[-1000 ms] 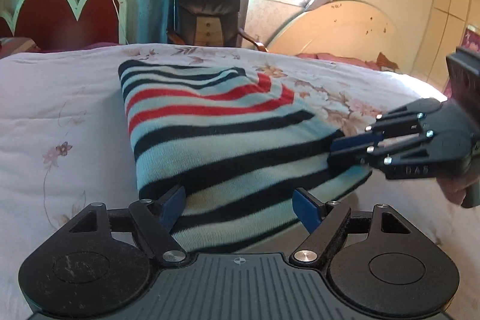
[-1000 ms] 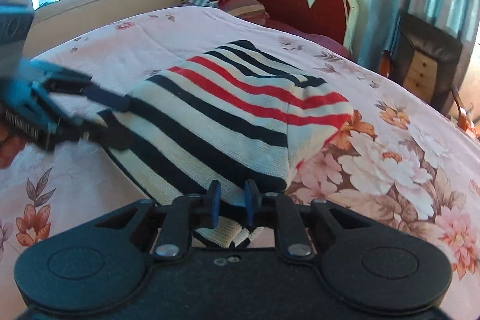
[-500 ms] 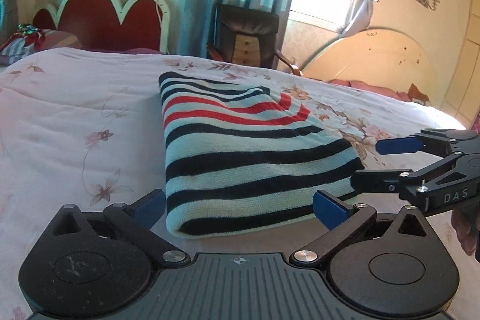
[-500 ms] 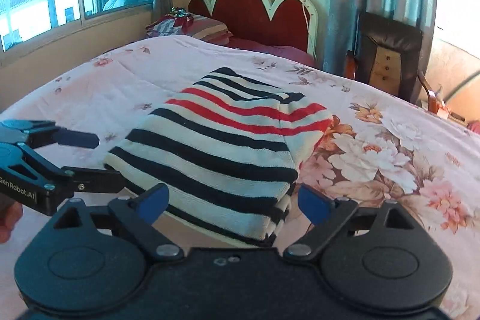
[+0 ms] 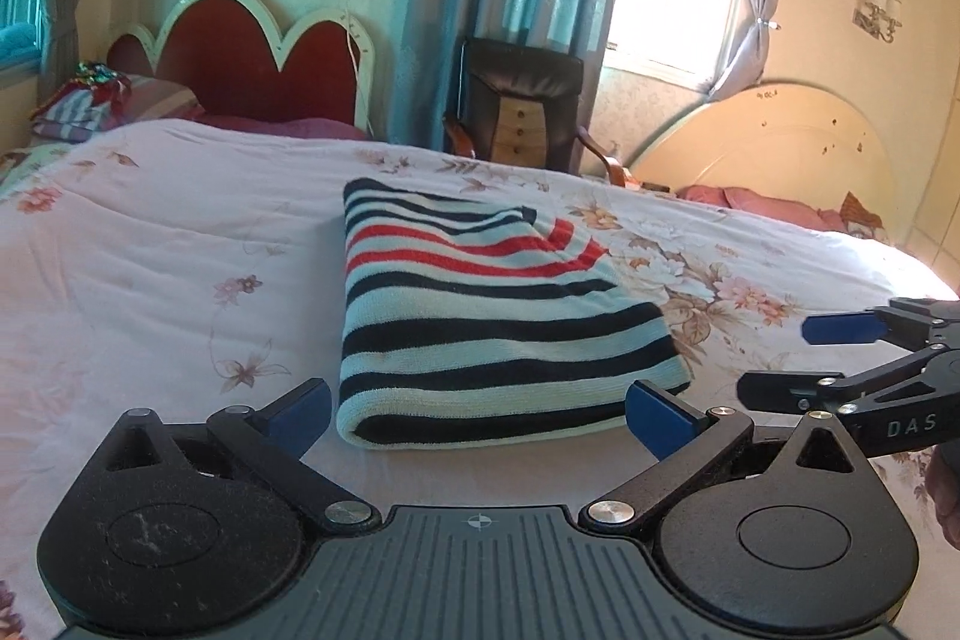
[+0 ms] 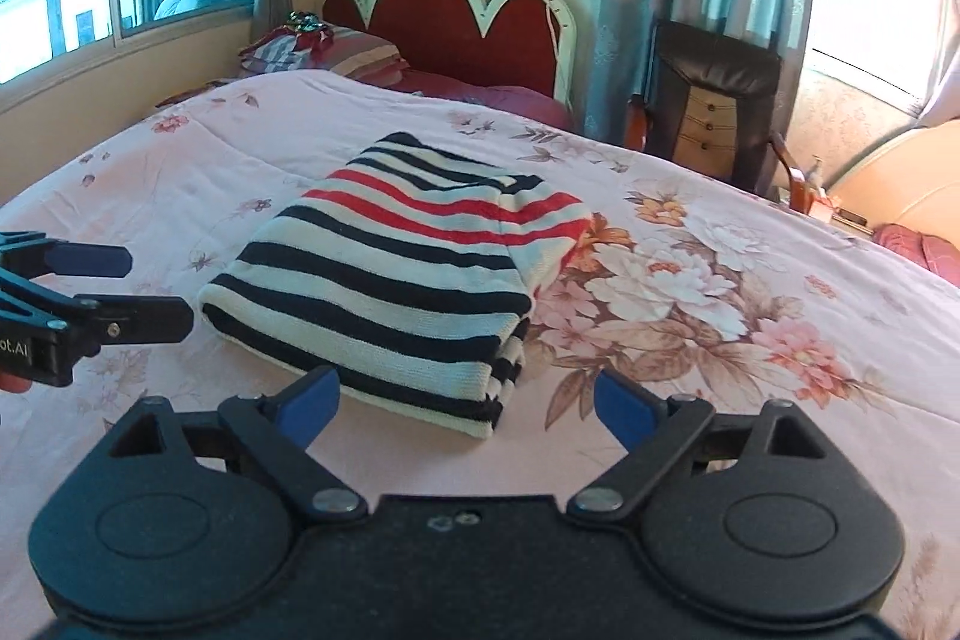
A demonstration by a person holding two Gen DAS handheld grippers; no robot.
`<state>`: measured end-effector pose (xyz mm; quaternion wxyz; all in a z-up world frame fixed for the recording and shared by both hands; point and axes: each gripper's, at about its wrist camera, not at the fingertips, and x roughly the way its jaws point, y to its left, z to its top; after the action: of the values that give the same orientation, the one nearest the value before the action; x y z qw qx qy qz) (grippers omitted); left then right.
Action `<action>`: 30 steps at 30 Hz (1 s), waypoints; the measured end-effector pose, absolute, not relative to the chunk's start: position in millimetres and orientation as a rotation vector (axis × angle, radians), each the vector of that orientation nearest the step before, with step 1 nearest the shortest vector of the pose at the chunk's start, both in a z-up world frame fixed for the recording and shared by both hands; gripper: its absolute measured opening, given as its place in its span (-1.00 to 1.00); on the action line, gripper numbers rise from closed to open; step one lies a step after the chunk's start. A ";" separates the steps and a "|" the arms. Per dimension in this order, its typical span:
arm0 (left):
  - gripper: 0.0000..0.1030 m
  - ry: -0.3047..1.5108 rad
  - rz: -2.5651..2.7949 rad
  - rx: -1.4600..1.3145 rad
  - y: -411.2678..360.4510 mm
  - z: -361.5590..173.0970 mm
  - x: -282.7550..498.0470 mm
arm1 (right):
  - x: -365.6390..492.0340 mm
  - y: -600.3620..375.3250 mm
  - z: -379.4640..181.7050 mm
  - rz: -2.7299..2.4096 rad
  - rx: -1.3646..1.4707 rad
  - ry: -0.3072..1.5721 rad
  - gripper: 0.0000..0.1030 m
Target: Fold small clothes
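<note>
Looking along our left gripper, we see its blue-tipped fingers spread wide and released, with nothing pinched between them; the folded striped sweater lies flat on the floral bedspread just ahead of the fingertips, its near folded edge sitting between the two pads but apart from them. Our right gripper is likewise let go, jaws wide, and the same sweater rests just ahead of it and slightly toward its left finger, its stacked layers showing at the near corner. Each gripper shows in the other's view: the right one hangs just off the sweater's right side, the left one just off its left side, both clear of the cloth as far as we can tell at the warped edge of the lens. Beyond the sweater stand a red scalloped headboard and a dark chair.
</note>
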<state>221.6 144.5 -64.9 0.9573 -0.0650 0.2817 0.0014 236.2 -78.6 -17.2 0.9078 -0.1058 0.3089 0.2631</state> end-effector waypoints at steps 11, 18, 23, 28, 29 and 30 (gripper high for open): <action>1.00 0.507 0.007 -0.114 105.5 -1.4 147.2 | 157.4 -125.8 39.1 0.448 -0.072 0.669 0.98; 1.00 0.496 -0.006 -0.125 97.5 16.0 105.7 | 111.7 -137.0 59.7 0.370 -0.062 0.612 0.98; 1.00 0.490 -0.001 -0.094 96.0 20.0 95.6 | 98.8 -132.4 65.6 0.354 -0.074 0.576 0.98; 1.00 0.478 0.002 -0.104 99.9 22.6 90.1 | 93.4 -123.0 66.0 0.344 -0.096 0.559 0.98; 1.00 0.478 0.002 -0.101 99.9 22.8 89.3 | 91.7 -121.7 66.8 0.344 -0.094 0.555 0.98; 1.00 0.479 0.004 -0.098 100.7 22.7 88.4 | 91.3 -120.5 67.3 0.343 -0.093 0.551 0.98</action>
<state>88.4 100.7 22.7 0.9703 -0.0487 0.2371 0.0021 91.3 -120.5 67.3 0.9468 -0.0455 0.2704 0.1685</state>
